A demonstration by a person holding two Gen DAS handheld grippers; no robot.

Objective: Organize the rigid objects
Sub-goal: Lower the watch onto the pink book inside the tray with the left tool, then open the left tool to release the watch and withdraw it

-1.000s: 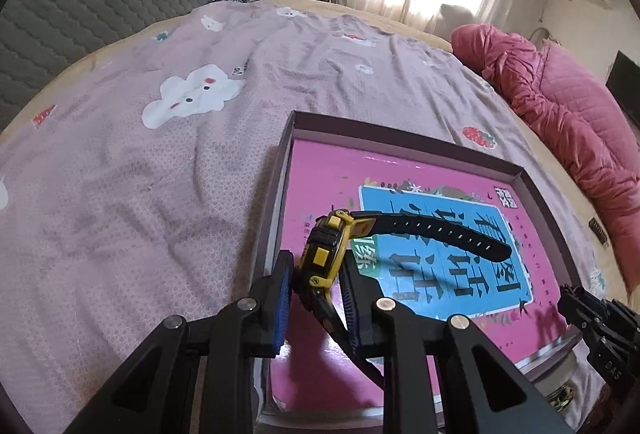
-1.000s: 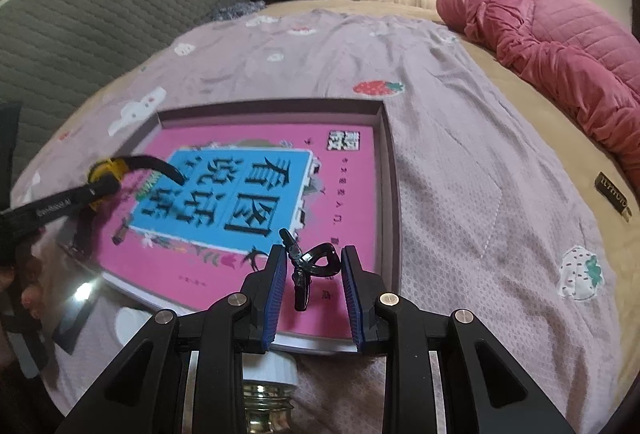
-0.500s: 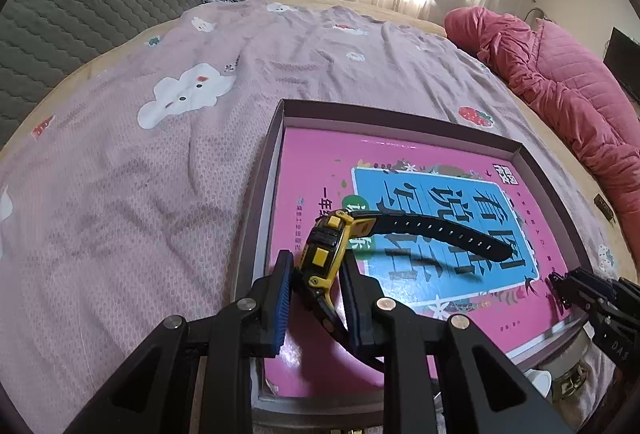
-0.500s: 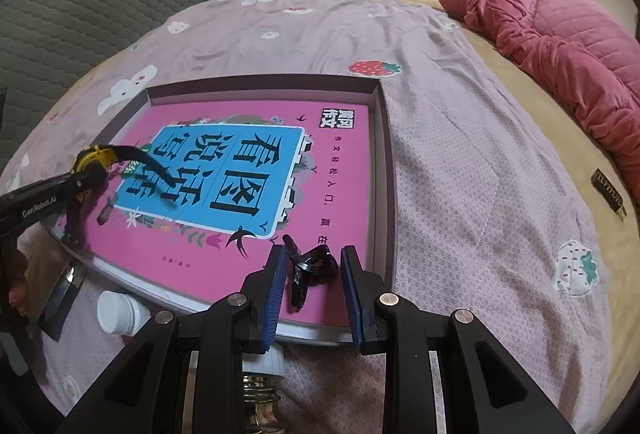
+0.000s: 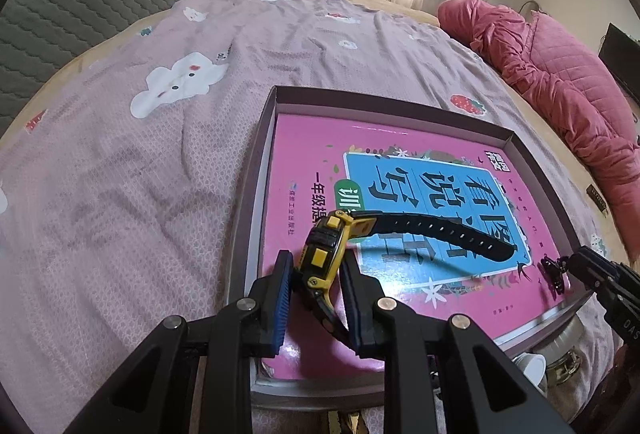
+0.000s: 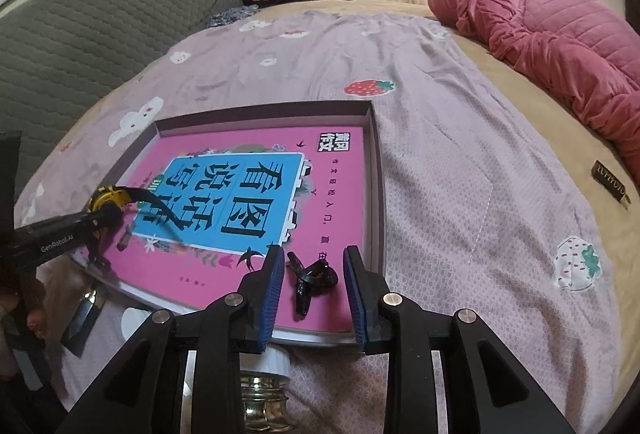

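Yellow plastic and black rubber fill my left claw (image 5: 315, 284): it is clenched on the case of a chunky yellow-and-black wristwatch (image 5: 326, 260), held on edge over the near left corner of the pink paperback book with a blue title panel (image 5: 304, 334) that lies inside the shallow grey-walled cardboard box lid (image 5: 256, 154) on the lilac printed bedsheet (image 5: 120, 174). From my left camera the watch's long axis runs from between my pads away to the right, its black perforated strap reaching over the blue panel and ending free above it; the other strap hangs down toward me. My right camera shows what the left one only catches tiny at the far edge: a small black plastic hair claw clip (image 6: 311, 280) lying on the book's pink near right corner, between the blue pads of my right claw (image 6: 314, 274). Those jaws have just been opening, and gaps show on both sides of the clip, so it is released. The clip's longer prong points toward me. That view also shows a white bottle cap (image 6: 272, 358) just under the box's near edge.
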